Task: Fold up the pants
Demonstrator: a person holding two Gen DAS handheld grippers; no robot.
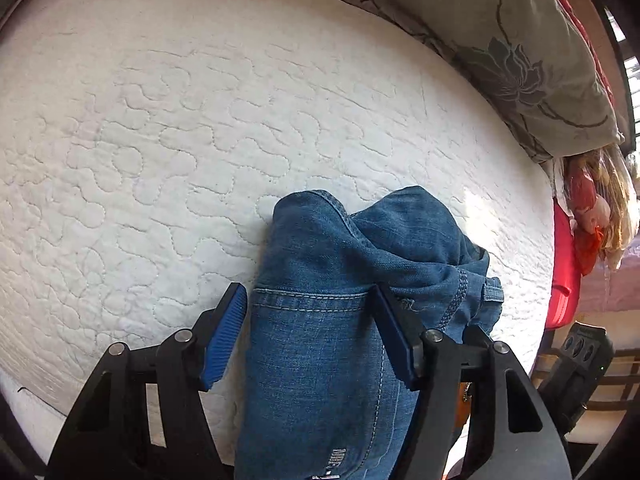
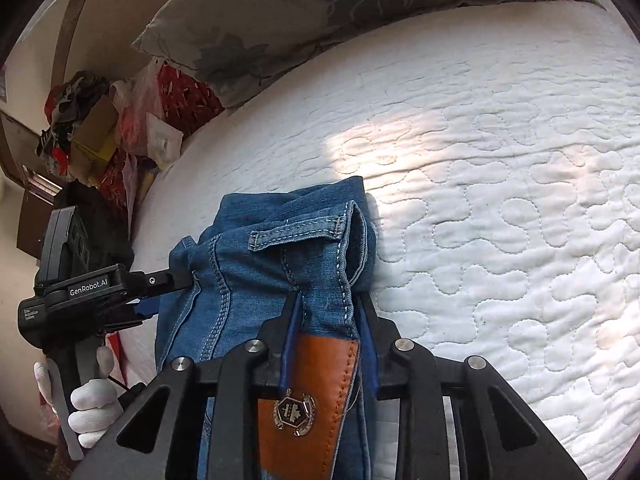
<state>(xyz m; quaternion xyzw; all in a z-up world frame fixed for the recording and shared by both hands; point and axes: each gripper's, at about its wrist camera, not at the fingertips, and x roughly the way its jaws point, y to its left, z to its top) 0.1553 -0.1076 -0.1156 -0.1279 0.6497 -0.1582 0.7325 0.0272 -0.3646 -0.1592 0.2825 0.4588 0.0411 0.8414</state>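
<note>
Spread the left claw (image 1: 308, 296) wide over the pants (image 1: 320, 360), with a band of blue denim filling the gap between the two blue ribbed pads. Kept the left pad (image 1: 226, 336) just beside the fabric's edge, whether touching or not could not be told. Pressed the right pad against a bunched fold near a stitched seam. Gripped that tool's handle in a white-gloved hand (image 2: 94, 404), seen low on the left of the right wrist view.

Closed the right claw (image 2: 328, 312) narrow on the waistband of the same pants, pinching the denim between both fingers. Caught the brown leather patch (image 2: 308, 392) with its small metal badge (image 2: 294, 414) in the same pinch, just below the fingertips. Showed a belt loop (image 2: 296, 236) lying across the waistband just beyond the claw, with the band's end curled over beside it.

Found the pants in a thick, layered bundle, rumpled at the far end, resting on the white quilted bed (image 1: 160, 140) near its edge. Noted a bright patch of sunlight (image 2: 380, 148) on the quilting just past the bundle.

Farther out, made out a grey flower-print pillow (image 1: 500, 40) along the far side of the bed. Beyond the bed's corner, glimpsed a heap of clutter (image 2: 88, 128): boxes, bags and red cloth, piled against a pale wall, well apart from the pants.
</note>
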